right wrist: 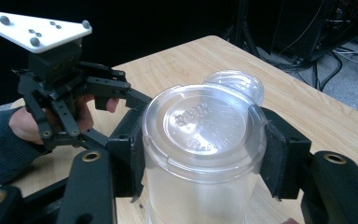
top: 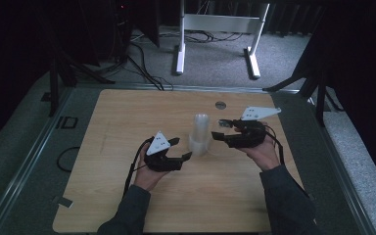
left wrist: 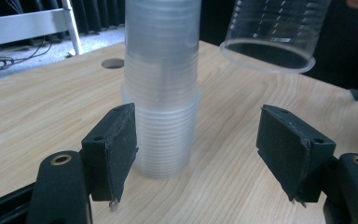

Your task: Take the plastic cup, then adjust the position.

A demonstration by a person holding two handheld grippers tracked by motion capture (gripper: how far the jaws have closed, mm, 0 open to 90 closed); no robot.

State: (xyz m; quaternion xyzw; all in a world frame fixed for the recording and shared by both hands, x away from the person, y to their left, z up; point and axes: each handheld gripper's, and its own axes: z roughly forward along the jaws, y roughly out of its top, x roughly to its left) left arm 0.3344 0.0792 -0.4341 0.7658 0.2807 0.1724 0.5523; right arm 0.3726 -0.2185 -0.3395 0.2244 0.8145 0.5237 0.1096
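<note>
One clear cup held off the stack, the stack standing mid-desk.

The right tool (right wrist: pixel 200 154) is clenched on a single clear plastic cup (right wrist: pixel 205 140), held upside down and lifted above the desk (top: pixel 127 196), just right of the stack of clear cups (top: pixel 200 134). That stack stands upright near the middle of the desk, a little toward the far side. The left tool (left wrist: pixel 196 149) is released, its jaws apart in front of the stack's base without pressing on it, at the stack's near left.

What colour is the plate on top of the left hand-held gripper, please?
White, with small grey studs; the plate shows best in the right gripper view.
</note>
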